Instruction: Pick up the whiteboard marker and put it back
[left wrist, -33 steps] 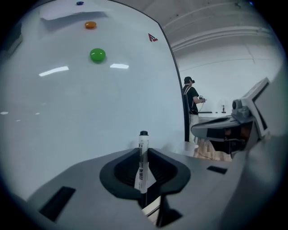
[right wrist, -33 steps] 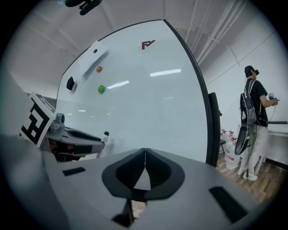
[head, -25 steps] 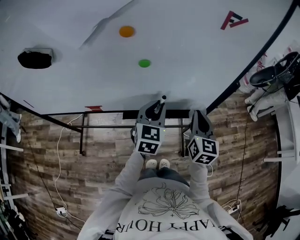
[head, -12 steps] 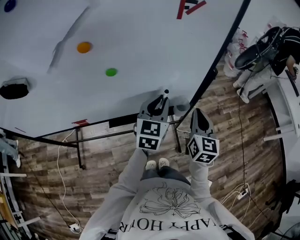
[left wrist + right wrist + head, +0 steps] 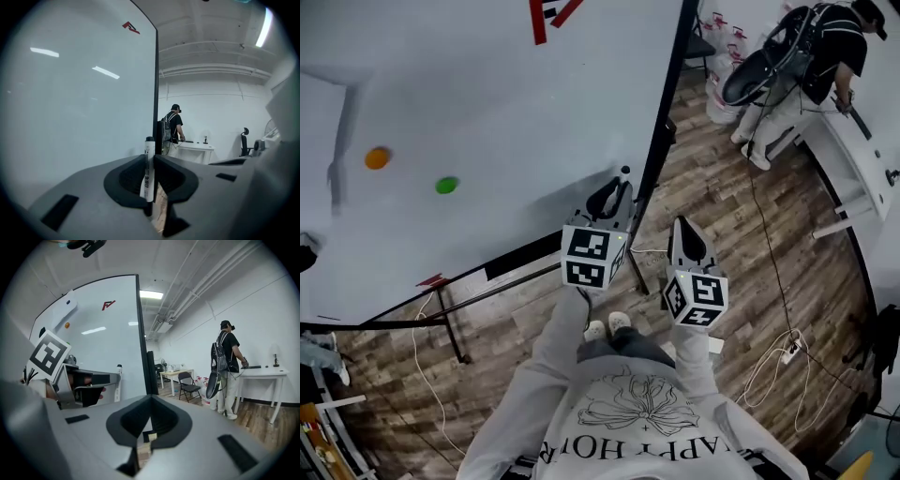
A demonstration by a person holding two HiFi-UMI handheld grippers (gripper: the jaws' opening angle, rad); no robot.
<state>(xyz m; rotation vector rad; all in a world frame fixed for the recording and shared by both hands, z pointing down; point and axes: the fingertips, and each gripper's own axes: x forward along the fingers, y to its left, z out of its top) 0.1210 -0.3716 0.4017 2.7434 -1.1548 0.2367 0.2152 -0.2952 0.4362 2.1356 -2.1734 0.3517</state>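
Note:
The whiteboard marker (image 5: 148, 168), white with a black cap, stands upright between the jaws of my left gripper (image 5: 151, 157), which is shut on it. In the head view the left gripper (image 5: 617, 190) is at the right edge of the whiteboard (image 5: 487, 94), with the marker's cap (image 5: 625, 172) sticking out past the fingertips. My right gripper (image 5: 682, 227) is level with it on the right, over the wooden floor. Its jaws meet at the tips (image 5: 150, 399) with nothing between them. The right gripper view shows the left gripper (image 5: 89, 380) and the marker (image 5: 118, 380) in front of the board.
The whiteboard carries an orange magnet (image 5: 377, 157), a green magnet (image 5: 446, 185) and a red logo (image 5: 551, 11), and has a black frame (image 5: 666, 103) and metal legs (image 5: 455, 323). A person (image 5: 825, 37) stands at a white desk (image 5: 262, 373). Cables (image 5: 773, 361) lie on the floor; a folding chair (image 5: 190, 385) stands behind.
The head view has swung right, so the whiteboard slid to the left of the picture. Both grippers moved along to the board's right edge. The marker stays in the left gripper.

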